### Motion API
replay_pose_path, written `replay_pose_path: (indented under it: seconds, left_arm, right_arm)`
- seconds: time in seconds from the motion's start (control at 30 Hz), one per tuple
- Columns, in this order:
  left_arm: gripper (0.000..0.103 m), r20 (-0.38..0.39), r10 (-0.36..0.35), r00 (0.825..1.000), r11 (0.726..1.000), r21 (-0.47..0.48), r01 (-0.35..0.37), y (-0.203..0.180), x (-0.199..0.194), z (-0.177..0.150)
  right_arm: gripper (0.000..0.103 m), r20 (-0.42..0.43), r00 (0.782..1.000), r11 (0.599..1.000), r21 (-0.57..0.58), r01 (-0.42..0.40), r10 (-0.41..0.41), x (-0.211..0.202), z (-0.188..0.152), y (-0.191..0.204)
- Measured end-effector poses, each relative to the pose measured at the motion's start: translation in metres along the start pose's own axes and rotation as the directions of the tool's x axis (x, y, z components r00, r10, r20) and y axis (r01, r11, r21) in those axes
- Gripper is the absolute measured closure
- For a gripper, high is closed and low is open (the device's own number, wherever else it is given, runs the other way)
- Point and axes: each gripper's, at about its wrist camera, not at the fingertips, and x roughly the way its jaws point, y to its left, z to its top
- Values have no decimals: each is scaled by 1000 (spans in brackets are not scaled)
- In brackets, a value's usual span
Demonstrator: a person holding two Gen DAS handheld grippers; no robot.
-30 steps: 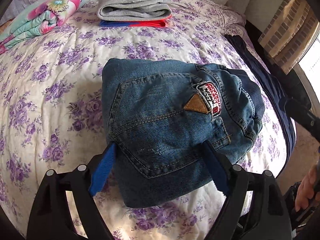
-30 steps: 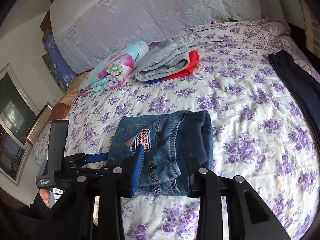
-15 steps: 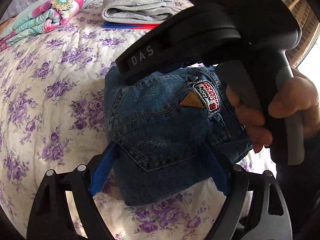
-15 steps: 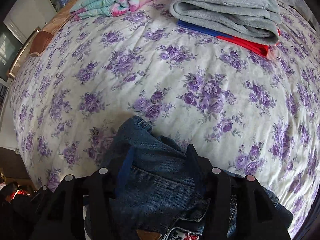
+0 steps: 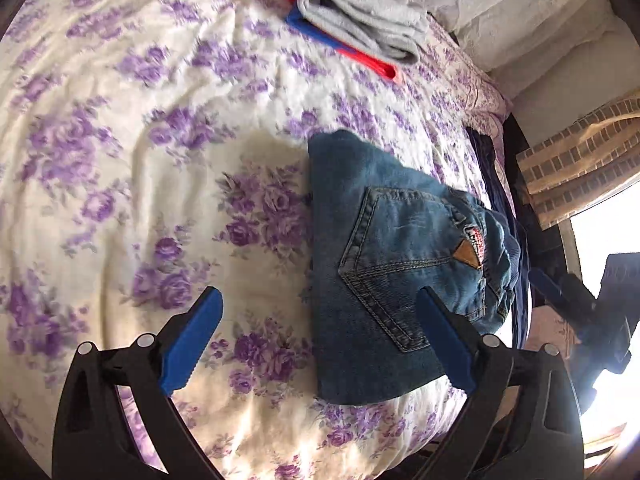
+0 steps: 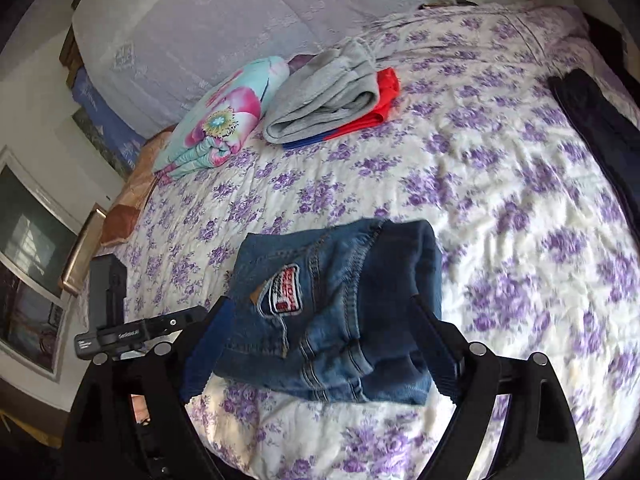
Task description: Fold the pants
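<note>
Denim pants (image 5: 384, 248), folded thick, stitched pocket outermost.

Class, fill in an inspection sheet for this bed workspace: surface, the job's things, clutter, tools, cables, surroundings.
Surface: floral bedspread, wrinkled.
Job's things: folded jeans lying near the bed's edge.
Clutter: grey-and-red clothes stack, flowered bundle, dark garment at the far side.
Tools: left tool opening, mostly beside the jeans; right tool opening, the jeans between its jaws.
Cables: nothing seen.
Surroundings: white headboard cover, window.
</note>
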Motion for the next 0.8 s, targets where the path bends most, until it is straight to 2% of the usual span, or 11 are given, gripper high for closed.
replay_pose_path:
  seconds: [0.13, 0.27, 0.33, 0.4, 0.47, 0.63, 0.73, 0.77, 0.8]
  left_arm:
    - [4, -61, -81, 995, 996, -46, 78, -1, 32, 12]
    - [6, -92, -152, 984, 987, -56, 148, -19, 49, 27]
    - [23, -78, -134, 988, 991, -4, 134, -36, 46, 22]
    - [31, -45, -82, 996, 994, 66, 85, -50, 40, 18]
    - [34, -39, -73, 997, 994, 78, 76, -51, 37, 17]
    - [35, -47, -89, 995, 994, 61, 92, -41, 41, 19]
    - [34, -45, -77, 996, 994, 68, 80, -41, 43, 19]
    - [32, -52, -78, 996, 995, 64, 81, -40, 46, 19]
    - [28, -66, -87, 994, 995, 49, 90, -36, 50, 19]
  right_arm:
    - [15, 31, 999, 997, 80, -18, 16, -18, -35, -27]
    - [15, 31, 996, 989, 127, -83, 79, -19, -44, -35]
    - [15, 22, 995, 984, 150, -98, 96, -13, -39, -38]
    - [15, -3, 996, 983, 163, -86, 88, 0, -30, -40]
    - [15, -37, 996, 978, 192, -78, 87, 17, -21, -47]
    - [15, -106, 990, 967, 246, -66, 95, 54, -8, -66]
    - [10, -177, 961, 941, 302, -150, 210, 86, -7, -79]
    - [6, -194, 948, 925, 336, -179, 254, 98, -9, -84]
    - [3, -187, 944, 916, 351, -196, 273, 105, -11, -87]
